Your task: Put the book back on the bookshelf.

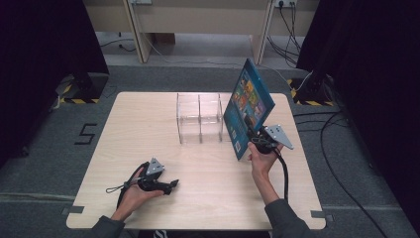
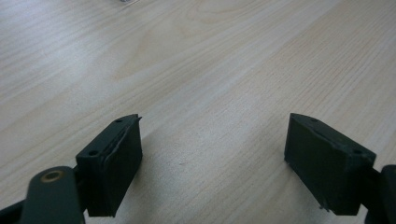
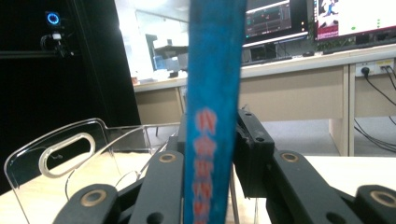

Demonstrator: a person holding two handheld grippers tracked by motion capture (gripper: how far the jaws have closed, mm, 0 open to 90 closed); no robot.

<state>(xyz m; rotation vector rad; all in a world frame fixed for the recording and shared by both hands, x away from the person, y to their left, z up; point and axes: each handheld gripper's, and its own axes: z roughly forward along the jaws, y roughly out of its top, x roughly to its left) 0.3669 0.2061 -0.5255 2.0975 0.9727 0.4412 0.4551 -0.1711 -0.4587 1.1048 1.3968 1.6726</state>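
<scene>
A thin blue picture book [image 1: 246,99] stands tilted on edge over the right half of the wooden table [image 1: 148,124], its cover facing left. My right gripper [image 1: 250,130] is shut on the book's lower edge, held by a hand from below. In the right gripper view the blue spine [image 3: 215,70] runs straight up between the two black jaws of the right gripper [image 3: 212,137], which press on it from both sides. My left gripper [image 1: 171,186] lies low on the table at the front left, open, and the left gripper [image 2: 215,119] has only bare wood between its jaws.
A clear plastic divided box [image 1: 199,119] stands at the table's middle back, just left of the book; its handled wall [image 3: 70,154] shows beyond the jaws. Desks and monitors [image 3: 303,18] lie behind the table, cables [image 1: 341,148] on the floor to the right.
</scene>
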